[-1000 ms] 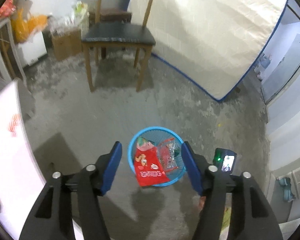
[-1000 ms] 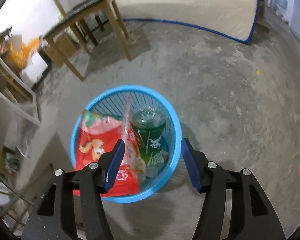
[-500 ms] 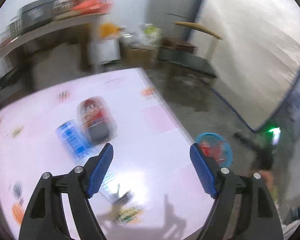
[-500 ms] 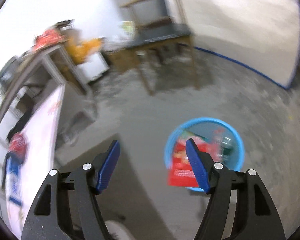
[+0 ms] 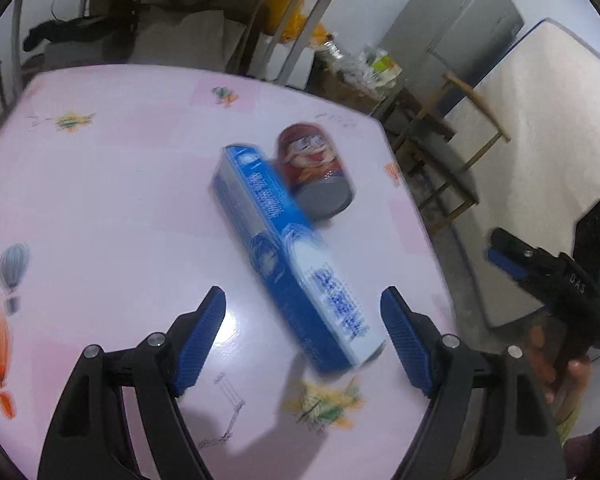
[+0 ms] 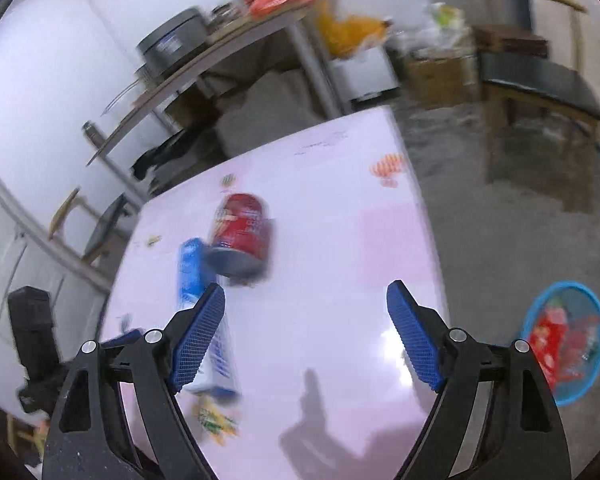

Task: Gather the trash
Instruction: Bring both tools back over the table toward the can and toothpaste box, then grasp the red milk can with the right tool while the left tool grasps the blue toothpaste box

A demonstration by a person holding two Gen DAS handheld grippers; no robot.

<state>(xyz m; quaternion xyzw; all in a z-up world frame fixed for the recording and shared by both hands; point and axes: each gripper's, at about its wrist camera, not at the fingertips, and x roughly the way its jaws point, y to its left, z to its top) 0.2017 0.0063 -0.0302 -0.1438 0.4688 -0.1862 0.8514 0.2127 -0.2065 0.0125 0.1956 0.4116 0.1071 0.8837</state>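
On the pink table [image 5: 100,200] lies a long blue box [image 5: 296,256], with a red can [image 5: 314,168] on its side beside it. My left gripper [image 5: 304,320] hovers open above the table, the near end of the box between its fingers but not touched. My right gripper [image 6: 306,320] is opening over the table with nothing between its jaws; the red can [image 6: 240,232] and blue box [image 6: 196,292] lie ahead to its left. The blue trash basket [image 6: 568,340] with red wrappers stands on the floor at the right.
A wooden chair [image 6: 540,80] with a dark seat stands beyond the table on the concrete floor [image 6: 500,220]. A cluttered shelf table [image 6: 228,40] and boxes line the back wall. A hand holding the right gripper [image 5: 556,280] shows past the table's right edge.
Both grippers have swung away from the blue basket on the floor up to the pink table. Their jaws stand wider now, and the box and can have come into view.
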